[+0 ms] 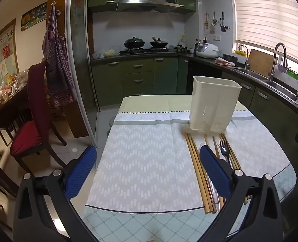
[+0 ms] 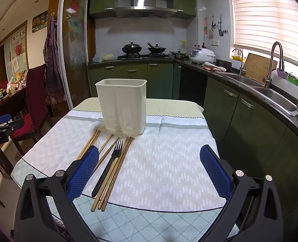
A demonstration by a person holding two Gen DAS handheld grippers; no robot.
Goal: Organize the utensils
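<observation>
Both grippers are hanging over the near edge of the desk (image 2: pixel 189 211) with nothing in them. The left gripper (image 1: pixel 147 161) has its blue fingers (image 1: pixel 82 173) spread wide, released, and the right gripper (image 2: pixel 149 161) is the same, fingers (image 2: pixel 215 173) wide apart over the patterned cloth (image 2: pixel 165 161).

The utensils are all lying flat on the cloth. There's a bunch of wooden chopsticks (image 2: pixel 110 181) running from the near edge toward the far side, and a black fork (image 2: pixel 108 167) lies among them, tines pointing at the white utensil holder (image 2: pixel 122 106). A clear plastic spoon (image 2: pixel 97 143) pokes out just behind the right gripper's left finger.

The holder stands upright toward the far edge of the desk, just beyond the chopstick tips. Can't tell whether anything is in it.
</observation>
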